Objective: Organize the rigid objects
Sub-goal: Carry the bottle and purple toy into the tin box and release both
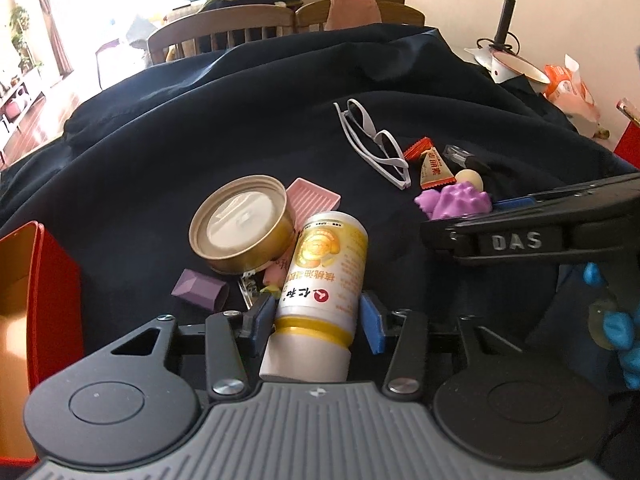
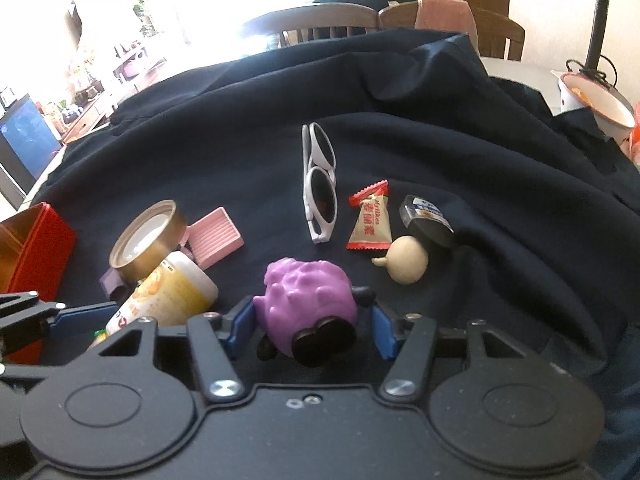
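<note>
At far left, red box point(image 1: 48, 280) sits open at the cloth's edge, likely the drop target. Just right of it: purple block point(image 1: 199, 289), gold tin point(image 1: 240, 228) tilted against the pink tray point(image 1: 316, 198), all crowded together.

Left gripper point(image 1: 318, 314) straddles the yellow-white bottle point(image 1: 324, 280), which lies on its side pointing away. Fingers spread; left pad looks to be touching the bottle, right pad stands clear. Not clamped yet.

Step in hand, my read: both grippers lined up for a pick, neither closed. Next: close left on the bottle, lift clear of the tin leaning beside it, swing left to the box. Tin may shift when the bottle leaves.

Right gripper point(image 2: 314, 322) brackets the purple toy point(image 2: 310, 296), fingers apart with gaps both sides.

Further right: white sunglasses point(image 2: 320, 184), candy point(image 2: 368, 220), beige ball point(image 2: 408, 260), black case point(image 2: 426, 218), near one another. Open dark cloth point(image 2: 500, 160) beyond; folds rise toward the back.
</note>
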### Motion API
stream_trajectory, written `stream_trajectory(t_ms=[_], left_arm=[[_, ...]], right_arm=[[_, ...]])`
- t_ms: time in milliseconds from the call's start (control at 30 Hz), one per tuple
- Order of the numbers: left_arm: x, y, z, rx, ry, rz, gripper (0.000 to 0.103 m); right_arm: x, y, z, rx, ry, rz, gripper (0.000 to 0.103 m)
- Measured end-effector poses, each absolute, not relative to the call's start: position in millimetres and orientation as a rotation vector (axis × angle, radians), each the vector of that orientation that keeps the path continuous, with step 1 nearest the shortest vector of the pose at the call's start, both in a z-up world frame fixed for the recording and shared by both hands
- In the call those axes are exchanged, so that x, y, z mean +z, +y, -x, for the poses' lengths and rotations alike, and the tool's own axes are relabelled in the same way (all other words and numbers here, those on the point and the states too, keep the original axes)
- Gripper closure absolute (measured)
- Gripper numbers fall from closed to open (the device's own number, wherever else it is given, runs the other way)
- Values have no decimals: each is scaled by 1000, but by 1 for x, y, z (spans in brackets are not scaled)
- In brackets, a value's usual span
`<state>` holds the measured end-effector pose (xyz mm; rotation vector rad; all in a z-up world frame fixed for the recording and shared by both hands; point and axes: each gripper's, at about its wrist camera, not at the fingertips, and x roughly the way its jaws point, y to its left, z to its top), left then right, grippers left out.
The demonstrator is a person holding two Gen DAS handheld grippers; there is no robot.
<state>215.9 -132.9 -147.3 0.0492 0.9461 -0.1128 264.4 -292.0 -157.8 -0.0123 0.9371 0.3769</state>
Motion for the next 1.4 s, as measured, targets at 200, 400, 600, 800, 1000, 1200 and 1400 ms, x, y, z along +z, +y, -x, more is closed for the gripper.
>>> stream_trajectory(t_ms=[200,400,600,800,1000,1200,1400], left_arm=[[-136,-127,-204,-93,935,-14,58],[-125,-116,-189,-48,926,28,58],[-106,-95,-170,17,906,100,58],[-86,-63,-149,113,885,183,58],[-68,-24,-129,181,848,220,58],[-64,32,-119,231,823,273,58],[-67,83,-114,245,817,280,58]], right_arm=[[-140,-294,-251,403,921,9,45],[-120,-289,-233,446,874,29,45],[-100,-276,-221,526,852,53,45],[-82,-254,-207,614,831,87,45],[-68,-221,-193,685,804,124,45],[-61,-170,-175,724,790,171,45],[-63,-113,-161,749,777,212,45]])
